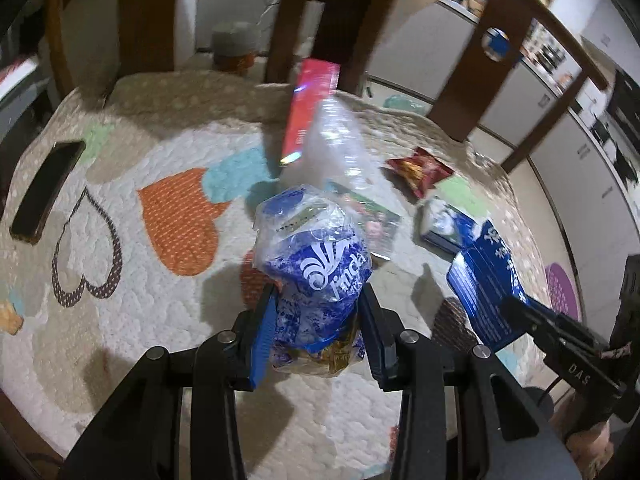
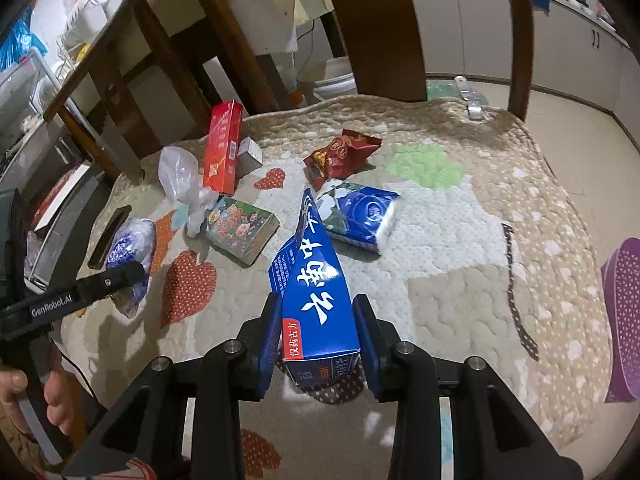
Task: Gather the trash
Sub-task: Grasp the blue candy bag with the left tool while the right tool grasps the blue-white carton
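My left gripper (image 1: pixel 316 320) is shut on a crumpled blue-and-white plastic bag (image 1: pixel 316 268), held above the quilted mat (image 1: pixel 160 320); the bag also shows in the right wrist view (image 2: pixel 132 248). My right gripper (image 2: pixel 316 332) is shut on a long blue carton with white characters (image 2: pixel 316 292), lifted over the mat; the carton shows in the left wrist view (image 1: pixel 488 280). On the mat lie a red box (image 2: pixel 224 148), a clear plastic bag (image 2: pixel 180 176), a green box (image 2: pixel 244 228), a red snack packet (image 2: pixel 340 152) and a blue tissue pack (image 2: pixel 360 212).
A black phone (image 1: pixel 44 188) lies on the mat at the left. Wooden chair legs (image 2: pixel 384 28) and a table frame (image 2: pixel 168 52) stand behind the mat. A small grey box (image 2: pixel 250 156) sits by the red box. A purple object (image 2: pixel 624 320) lies on the right.
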`<state>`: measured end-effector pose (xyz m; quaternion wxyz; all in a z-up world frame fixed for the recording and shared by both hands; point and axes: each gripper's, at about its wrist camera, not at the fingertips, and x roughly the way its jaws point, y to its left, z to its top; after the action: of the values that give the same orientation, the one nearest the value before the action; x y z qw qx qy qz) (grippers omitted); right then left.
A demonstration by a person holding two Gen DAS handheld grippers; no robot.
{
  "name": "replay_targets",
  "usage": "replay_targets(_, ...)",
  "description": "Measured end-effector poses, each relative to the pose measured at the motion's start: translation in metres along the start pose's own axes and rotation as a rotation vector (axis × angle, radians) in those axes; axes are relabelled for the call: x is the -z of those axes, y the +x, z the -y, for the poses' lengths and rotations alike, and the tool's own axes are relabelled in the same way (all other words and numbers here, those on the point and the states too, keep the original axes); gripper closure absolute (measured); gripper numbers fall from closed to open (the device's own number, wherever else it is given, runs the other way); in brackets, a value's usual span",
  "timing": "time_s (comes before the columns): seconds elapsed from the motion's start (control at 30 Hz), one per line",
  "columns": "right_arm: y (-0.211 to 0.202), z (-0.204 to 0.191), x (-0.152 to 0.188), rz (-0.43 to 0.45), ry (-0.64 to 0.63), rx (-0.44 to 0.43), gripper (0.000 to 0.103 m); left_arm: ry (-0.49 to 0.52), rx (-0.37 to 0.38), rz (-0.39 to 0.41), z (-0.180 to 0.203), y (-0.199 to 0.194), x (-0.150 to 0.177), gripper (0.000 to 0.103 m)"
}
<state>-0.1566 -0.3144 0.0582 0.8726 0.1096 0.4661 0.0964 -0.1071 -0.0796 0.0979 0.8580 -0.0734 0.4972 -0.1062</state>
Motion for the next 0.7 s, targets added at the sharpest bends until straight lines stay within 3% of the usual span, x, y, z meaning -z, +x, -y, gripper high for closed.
replay_targets(0.7, -0.050, 0.067, 0.015, 0.078, 0.150, 0.064, 0.064, 0.263, 0.043, -0.028, 0.105, 0.014, 0.014, 0.065)
